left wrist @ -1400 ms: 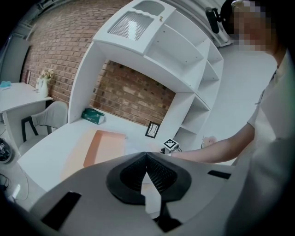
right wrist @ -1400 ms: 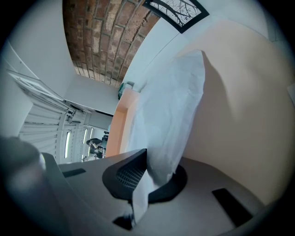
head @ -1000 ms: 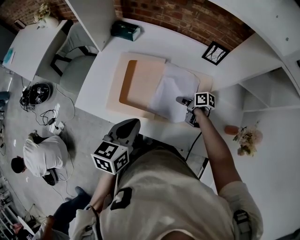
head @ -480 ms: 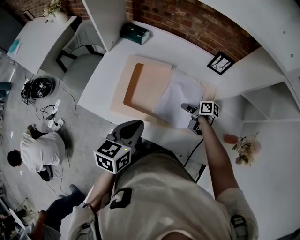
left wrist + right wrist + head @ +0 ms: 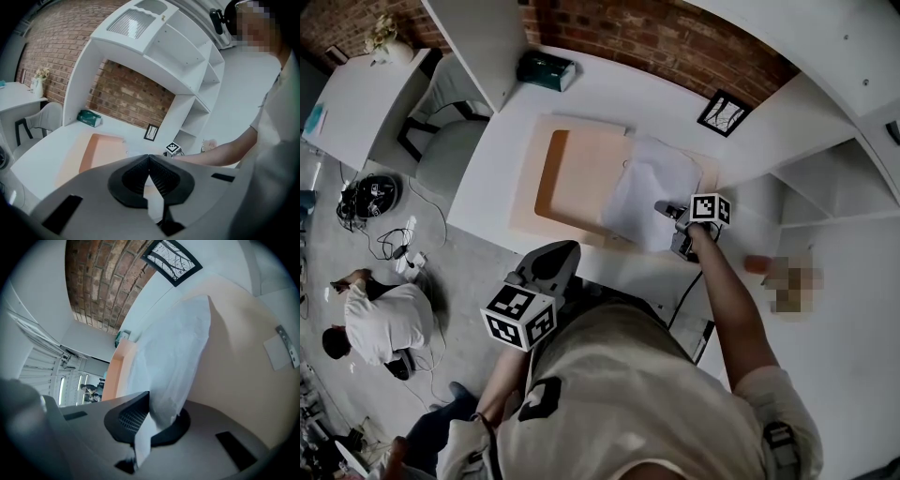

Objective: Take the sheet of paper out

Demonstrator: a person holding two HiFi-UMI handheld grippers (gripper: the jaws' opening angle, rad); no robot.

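A dark green box is lying at the eleven o'clock corner of the white tabletop, just under the brick wall. A black-framed picture is standing at one o'clock. A grey chair is waiting at nine o'clock. At seven o'clock a person in a white top is crouching on the floor, with a dark tangle of cables lying nearby.

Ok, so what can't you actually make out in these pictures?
- One pad of the right gripper: covered by the sheet of paper, right gripper view.
- Whether the paper's far edge is tucked in the folder: too small, head view.
- Print on the green box: too small, head view.
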